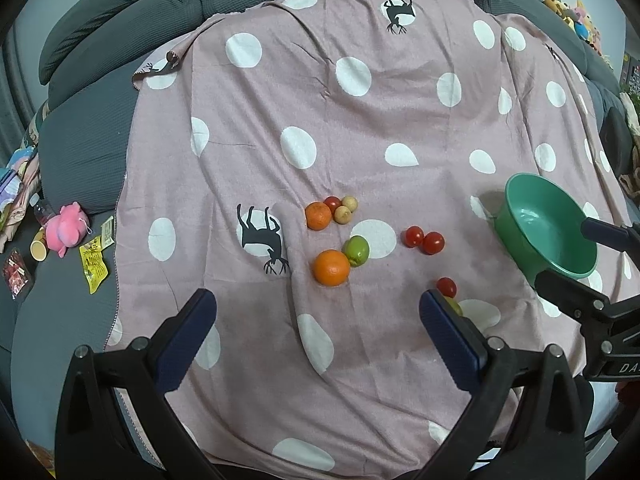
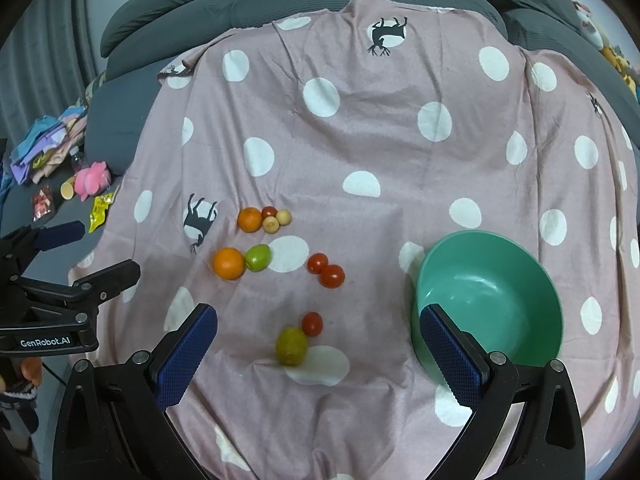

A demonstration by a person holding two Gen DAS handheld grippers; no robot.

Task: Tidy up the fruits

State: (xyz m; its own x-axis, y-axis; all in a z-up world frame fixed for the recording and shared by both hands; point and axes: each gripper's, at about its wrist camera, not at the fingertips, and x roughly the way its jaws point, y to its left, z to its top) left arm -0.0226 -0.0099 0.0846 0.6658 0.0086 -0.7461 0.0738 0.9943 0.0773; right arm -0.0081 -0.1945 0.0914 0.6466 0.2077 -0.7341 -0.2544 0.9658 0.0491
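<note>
Fruits lie on a pink polka-dot blanket [image 1: 360,140]. A small orange [image 1: 318,216], a red tomato [image 1: 332,202] and two tan round fruits [image 1: 346,209] cluster together. A larger orange [image 1: 331,268] touches a green fruit [image 1: 357,251]. Two tomatoes [image 1: 423,239] lie to the right. A tomato [image 2: 312,324] and a yellow-green fruit [image 2: 291,346] lie nearest. An empty green bowl [image 2: 490,300] stands at the right. My left gripper [image 1: 316,312] is open and empty above the blanket. My right gripper [image 2: 318,328] is open and empty, its right finger over the bowl's near rim.
A grey sofa [image 1: 120,32] backs the blanket. Left of the blanket lie a pink plush toy [image 1: 66,229], a yellow packet [image 1: 94,265], a paper cup [image 1: 39,250] and folded clothes [image 2: 48,140]. Plush toys [image 1: 576,12] sit far right.
</note>
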